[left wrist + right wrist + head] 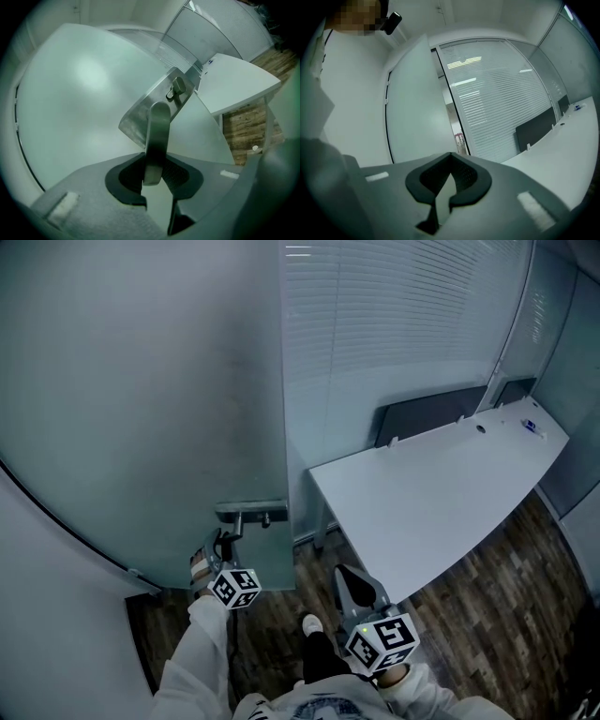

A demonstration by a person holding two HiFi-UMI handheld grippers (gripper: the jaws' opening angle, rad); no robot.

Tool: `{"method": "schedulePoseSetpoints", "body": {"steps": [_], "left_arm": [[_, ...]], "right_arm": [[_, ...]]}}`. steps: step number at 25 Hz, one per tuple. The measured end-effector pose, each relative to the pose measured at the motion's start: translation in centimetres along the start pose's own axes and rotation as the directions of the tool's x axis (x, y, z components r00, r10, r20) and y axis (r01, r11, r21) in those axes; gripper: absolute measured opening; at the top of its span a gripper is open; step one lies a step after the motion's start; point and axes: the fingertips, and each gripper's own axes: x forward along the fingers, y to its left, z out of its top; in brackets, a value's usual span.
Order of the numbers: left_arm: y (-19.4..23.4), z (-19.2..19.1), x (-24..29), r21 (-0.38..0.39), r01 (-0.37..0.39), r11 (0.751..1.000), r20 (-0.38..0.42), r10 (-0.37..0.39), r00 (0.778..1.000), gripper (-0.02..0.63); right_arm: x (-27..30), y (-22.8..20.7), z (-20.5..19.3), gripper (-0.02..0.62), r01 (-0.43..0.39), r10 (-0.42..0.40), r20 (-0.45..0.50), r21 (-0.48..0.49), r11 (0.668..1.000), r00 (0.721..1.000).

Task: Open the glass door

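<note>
**A:** Head view, item one?
**B:** Frosted glass door (pixel 141 409), ajar, left of the white table (pixel 441 493). Metal lever handle (pixel 251 514) at its free edge.
**A:** Jaws?
**B:** Left gripper (pixel 157 176): pinching the lever. Right gripper (pixel 449 176): jaws apparently pressed together, empty.
**A:** Clearance?
**B:** Narrow strip of wood floor (pixel 506 596) between door edge and table. Door top cut off.

The frosted grey-green glass door (pixel 141 381) has a silver metal lever handle (pixel 157 136); the plank floor (pixel 506 615), right, is streaky brown.
</note>
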Motion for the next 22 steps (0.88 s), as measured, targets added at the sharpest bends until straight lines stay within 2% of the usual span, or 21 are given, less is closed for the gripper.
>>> {"method": "schedulePoseSetpoints", "body": {"steps": [10, 16, 22], "left_arm": [[-0.5, -1.8, -6.8, 0.014, -0.01, 1.0, 0.008, 0.01, 1.0, 0.086], [-0.9, -2.9, -10.1, 0.015, -0.014, 1.0, -0.006, 0.014, 1.0, 0.083], [-0.6, -4.1, -12.6, 0.017, -0.029, 0.999, -0.055, 0.029, 0.998, 0.08]], "right_arm": [[-6.3, 2.2, 0.1, 0.003, 0.047, -0.046, 0.013, -0.007, 0.999, 0.999], [-8.4, 3.3, -0.6, 0.003, 0.028, -0.028, -0.007, -0.008, 1.0, 1.0], [-9.7, 3.9, -1.0, 0.003, -0.015, 0.015, -0.027, 0.005, 1.0, 1.0]]}}
